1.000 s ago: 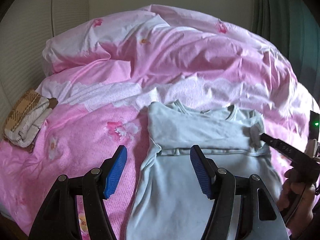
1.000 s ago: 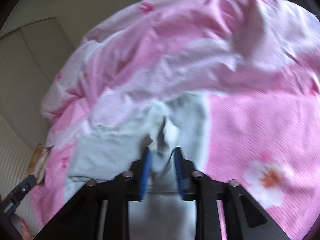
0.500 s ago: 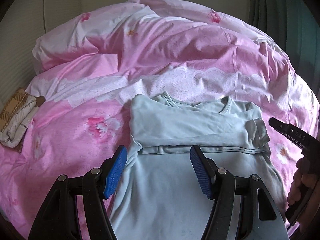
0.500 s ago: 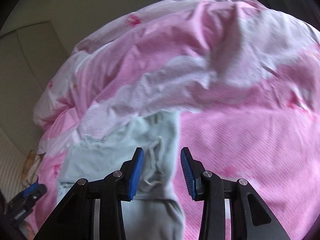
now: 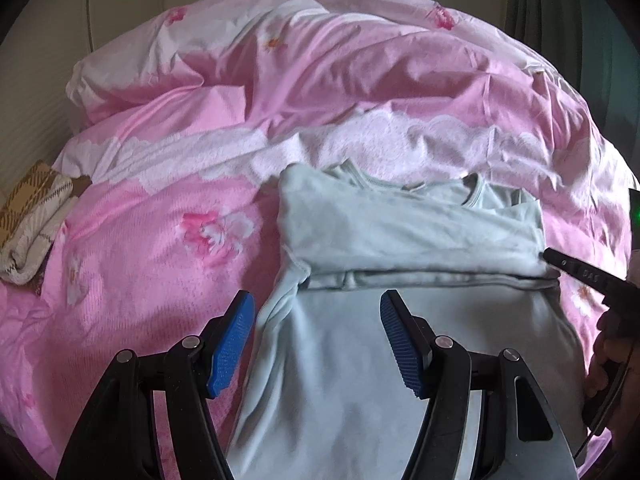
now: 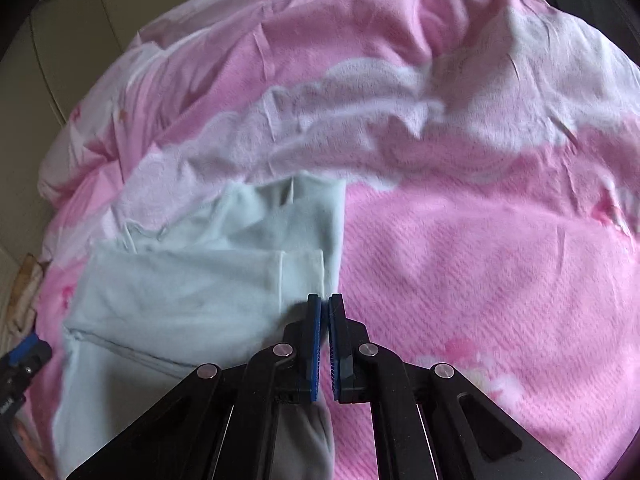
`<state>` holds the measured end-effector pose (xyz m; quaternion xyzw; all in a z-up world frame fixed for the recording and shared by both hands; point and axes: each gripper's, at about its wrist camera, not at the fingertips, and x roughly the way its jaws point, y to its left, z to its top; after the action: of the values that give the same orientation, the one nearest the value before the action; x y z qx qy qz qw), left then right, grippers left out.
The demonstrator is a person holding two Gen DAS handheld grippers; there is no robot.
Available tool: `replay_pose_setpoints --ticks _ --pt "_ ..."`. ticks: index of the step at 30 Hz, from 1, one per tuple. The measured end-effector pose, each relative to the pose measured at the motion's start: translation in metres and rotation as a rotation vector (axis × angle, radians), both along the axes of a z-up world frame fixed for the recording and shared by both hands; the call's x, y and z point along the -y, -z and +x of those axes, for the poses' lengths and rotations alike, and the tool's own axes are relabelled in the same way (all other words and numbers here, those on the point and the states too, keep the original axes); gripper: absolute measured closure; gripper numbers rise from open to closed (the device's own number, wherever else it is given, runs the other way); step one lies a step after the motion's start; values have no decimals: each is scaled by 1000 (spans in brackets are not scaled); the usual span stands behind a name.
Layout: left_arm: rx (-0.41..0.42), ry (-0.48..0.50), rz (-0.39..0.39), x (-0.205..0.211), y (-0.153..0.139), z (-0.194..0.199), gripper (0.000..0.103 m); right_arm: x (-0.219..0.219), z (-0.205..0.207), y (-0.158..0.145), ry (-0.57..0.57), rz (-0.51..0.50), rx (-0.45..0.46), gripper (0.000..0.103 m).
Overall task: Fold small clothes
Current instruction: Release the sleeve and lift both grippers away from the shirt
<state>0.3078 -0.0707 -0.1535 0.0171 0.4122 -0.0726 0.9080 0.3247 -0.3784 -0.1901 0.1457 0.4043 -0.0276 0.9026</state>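
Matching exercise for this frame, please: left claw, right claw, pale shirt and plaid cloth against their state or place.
1. left claw
2. right claw
3. pale shirt
4. plaid cloth

a. sleeves folded across the chest
b. shut at the shirt's side edge
c. open above the shirt's lower part
d. bundled at the bed's far left

Pairs: 1-c, 2-b, 3-a, 4-d

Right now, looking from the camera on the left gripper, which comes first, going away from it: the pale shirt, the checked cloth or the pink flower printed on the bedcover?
1. Pale shirt: lies right under and ahead of the open left gripper.
2. Pink flower: on the bedcover, ahead and to the left.
3. Checked cloth: folded at the far left edge.
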Motion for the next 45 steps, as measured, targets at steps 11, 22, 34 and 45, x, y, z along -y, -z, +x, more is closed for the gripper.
replay_pose_setpoints --ticks 11,22,34,45 --pt "29 -7 -4 -20 6 -29 38 -28 -50 -39 -18 -109 100 85" --pt "112 10 28 -41 -18 -124 39 -73 -181 -72 41 -208 236 53" --pt "103 -79 37 -74 9 -178 39 -61 -264 -37 180 -118 147 52" --pt "31 -108 -24 -83 36 -178 44 -54 -281 -13 207 -79 112 52"
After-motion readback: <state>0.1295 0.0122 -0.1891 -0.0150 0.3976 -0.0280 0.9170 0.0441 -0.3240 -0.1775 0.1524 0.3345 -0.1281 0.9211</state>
